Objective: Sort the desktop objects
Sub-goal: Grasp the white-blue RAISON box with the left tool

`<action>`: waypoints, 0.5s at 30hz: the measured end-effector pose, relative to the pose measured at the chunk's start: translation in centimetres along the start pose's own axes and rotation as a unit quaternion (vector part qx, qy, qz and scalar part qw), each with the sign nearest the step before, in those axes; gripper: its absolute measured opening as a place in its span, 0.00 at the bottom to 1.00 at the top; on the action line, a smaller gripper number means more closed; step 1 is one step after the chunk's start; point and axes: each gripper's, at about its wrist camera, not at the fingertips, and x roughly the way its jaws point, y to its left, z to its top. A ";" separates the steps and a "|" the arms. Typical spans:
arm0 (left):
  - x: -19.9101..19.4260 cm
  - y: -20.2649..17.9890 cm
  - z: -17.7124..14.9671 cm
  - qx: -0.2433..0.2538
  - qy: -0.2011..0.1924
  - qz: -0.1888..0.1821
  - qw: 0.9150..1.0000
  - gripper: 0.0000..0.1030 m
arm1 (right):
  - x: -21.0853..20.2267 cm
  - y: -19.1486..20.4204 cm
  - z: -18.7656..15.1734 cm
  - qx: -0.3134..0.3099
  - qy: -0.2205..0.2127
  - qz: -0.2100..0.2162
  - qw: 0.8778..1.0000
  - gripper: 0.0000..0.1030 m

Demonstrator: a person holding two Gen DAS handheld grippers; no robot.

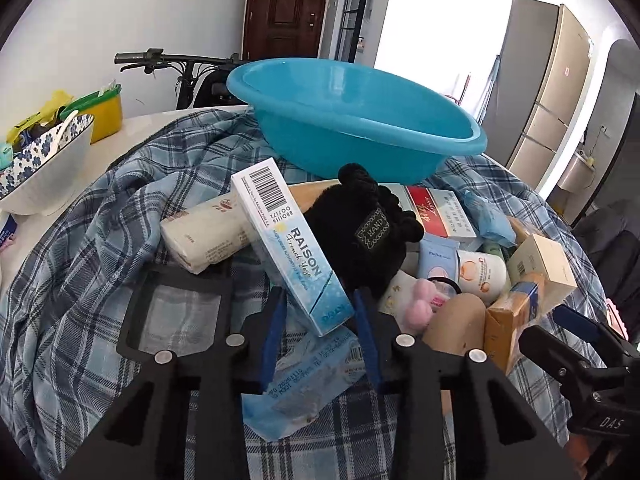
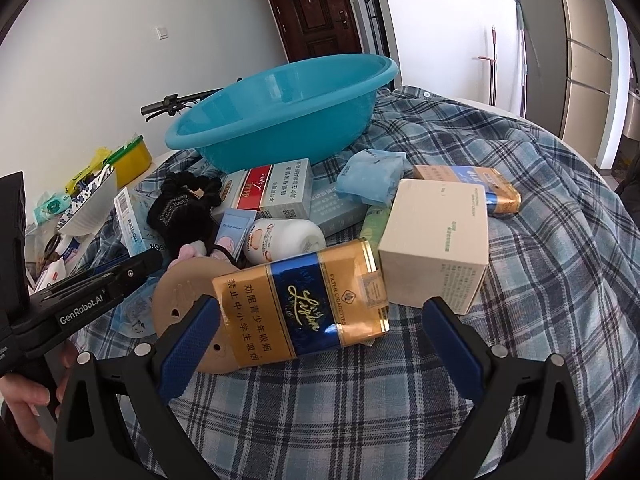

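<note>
A: Left gripper (image 1: 320, 312) status?

B: Jaws nearly closed on the lower end of the light-blue RAISON cardboard box (image 1: 294, 246). Box stands tilted, top end leaning over the white soft tissue pack (image 1: 204, 236). Looks gripped, low on the box.

A: Right gripper (image 2: 320, 344)?

B: Jaws spread wide, holding nothing. They straddle the gold-and-blue foil cigarette pack (image 2: 304, 308), which lies flat on the blue plaid cloth (image 2: 400, 420) covering the bench. Left finger touches or just overlaps the pack's edge; can't tell which.

A: Risks?

B: Low grip on a long box means it could pivot or slip when lifted. It's close against the black knitted pouch (image 1: 360, 232), which could get dragged along. On the right, the pack rests partly on a tan flat insole-like piece (image 2: 180, 300), so closing may catch both. Foil looks slick.

A: Obstacles?

B: Cream cardboard cube box (image 2: 436, 240) sits just beside the right finger. White lotion bottle (image 2: 284, 238), pink plush bit (image 1: 420, 308) and red-and-white cigarette carton (image 2: 272, 192) crowd the middle. Blue plastic basin (image 1: 356, 120) sits behind the pile, looks empty, likely the drop spot. Cloth is wrinkled, could snag.
</note>
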 end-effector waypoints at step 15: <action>-1.5 2.4 -1.4 0.004 0.013 0.014 1.000 0.29 | 1.2 1.6 0.1 -0.013 0.011 -0.008 1.000 0.98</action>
